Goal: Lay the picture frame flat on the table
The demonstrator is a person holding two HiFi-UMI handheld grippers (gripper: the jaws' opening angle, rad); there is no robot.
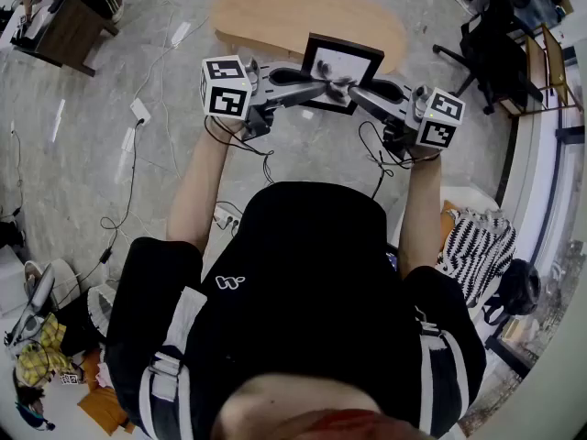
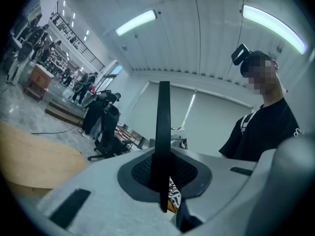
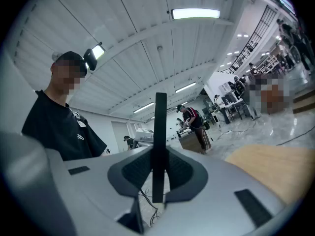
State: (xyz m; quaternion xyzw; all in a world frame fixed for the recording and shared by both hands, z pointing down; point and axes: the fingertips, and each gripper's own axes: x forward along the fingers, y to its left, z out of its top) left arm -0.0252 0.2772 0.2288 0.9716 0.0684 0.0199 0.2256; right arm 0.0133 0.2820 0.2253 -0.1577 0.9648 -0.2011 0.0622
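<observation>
A black picture frame (image 1: 341, 69) with a white picture hangs in the air in front of the person, above the near edge of the oval wooden table (image 1: 266, 12). My left gripper (image 1: 323, 87) is shut on its left lower edge, my right gripper (image 1: 353, 91) on its right lower edge. In the left gripper view the frame (image 2: 162, 132) shows edge-on as a thin black bar clamped between the pads (image 2: 140, 172). The right gripper view shows the same black edge (image 3: 159, 136) pinched between the pads (image 3: 182, 170). The wooden table appears in both gripper views (image 2: 34, 159) (image 3: 275, 163).
Cables and a power strip (image 1: 139, 110) lie on the grey floor to the left. A dark desk (image 1: 69, 26) stands far left, office chairs (image 1: 491, 49) far right. A striped bag (image 1: 477, 246) lies at the person's right. Other people stand in the background (image 3: 194, 119).
</observation>
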